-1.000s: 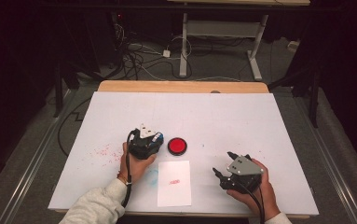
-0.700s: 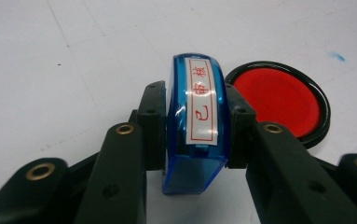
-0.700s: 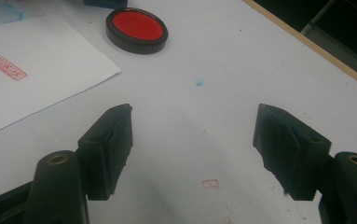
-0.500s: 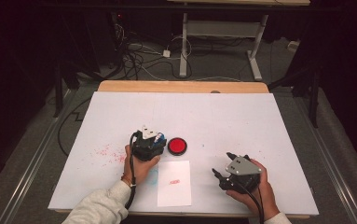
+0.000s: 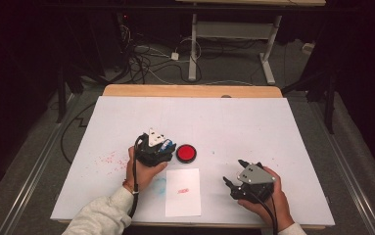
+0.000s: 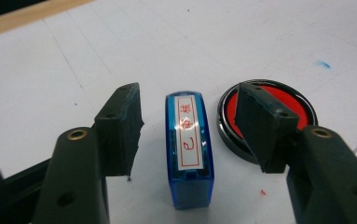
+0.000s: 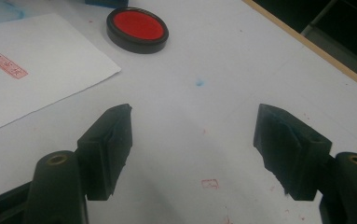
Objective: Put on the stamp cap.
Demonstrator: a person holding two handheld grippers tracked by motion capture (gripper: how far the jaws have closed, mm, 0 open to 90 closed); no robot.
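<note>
A blue self-inking stamp with a white label in red characters stands on the white table between the jaws of my left gripper. The jaws have just been opening, and there is a gap on each side of the stamp, so the pads do not press it. In the high view this left gripper sits just left of the round red ink pad. The ink pad lies partly behind the right jaw. My right gripper rests open near the front right, and nothing lies between its jaws.
A white sheet of paper bearing a small red stamp imprint lies at the table's front between the hands. Red and blue ink specks dot the white tabletop. A wooden edge runs along the far side.
In the high view both hands stay about where they were. The left gripper remains over the stamp beside the ink pad.
</note>
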